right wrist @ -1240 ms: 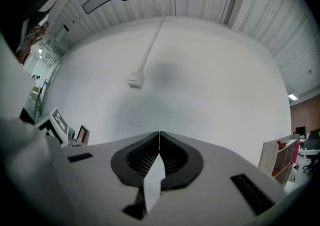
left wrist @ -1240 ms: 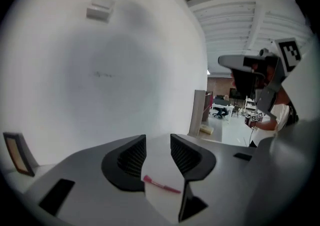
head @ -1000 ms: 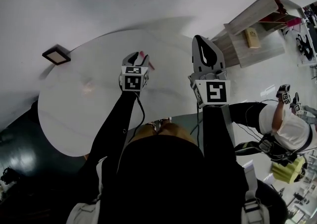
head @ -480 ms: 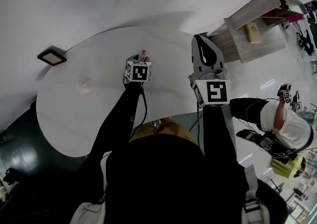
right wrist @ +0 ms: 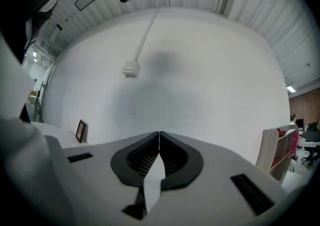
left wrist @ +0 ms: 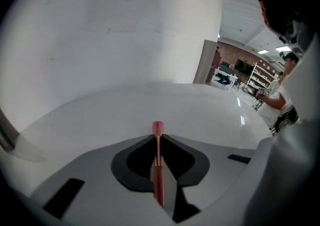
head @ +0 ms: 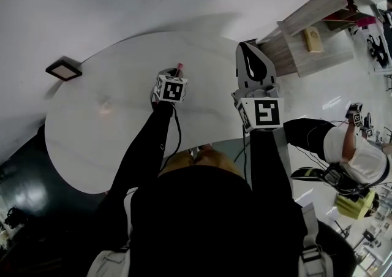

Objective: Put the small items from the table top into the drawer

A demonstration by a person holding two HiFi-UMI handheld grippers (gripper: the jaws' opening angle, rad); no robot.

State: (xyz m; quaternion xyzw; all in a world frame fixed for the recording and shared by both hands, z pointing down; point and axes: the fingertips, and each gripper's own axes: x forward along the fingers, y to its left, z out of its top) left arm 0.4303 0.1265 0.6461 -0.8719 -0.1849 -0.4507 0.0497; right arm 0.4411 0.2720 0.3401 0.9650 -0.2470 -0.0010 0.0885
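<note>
In the head view the left gripper [head: 173, 75] is low over the far middle of the round white table [head: 104, 141], and a slim red stick [head: 179, 66] pokes out past its tips, pointing away from the person. The right gripper [head: 246, 49] is raised beside it, over the table's right edge, nearer the pale wooden unit [head: 306, 49] standing off to the right. That is probably where the drawer is, though no drawer front can be made out here. No other small item is clear on the table top. The left gripper view settles the grip. The jaws are closing and the red stick [left wrist: 158, 170] lies between them, its long axis running along the gripper's own line, straight out from the throat. The two dark pads meet on its shaft, and only its blunt tip clears them, over the bare table [left wrist: 100, 120]. So the stick sits in line with the claw, not across it, and the carry is likely to swing the tip round to the right past the other gripper. The right gripper view shows the right gripper [right wrist: 159, 137] with its jaws pressed together on nothing, aimed at a blank white wall, with a small frame [right wrist: 80, 130] low at the left. It is the nearer claw to the wooden unit, so it looks better placed to work the drawer.
</note>
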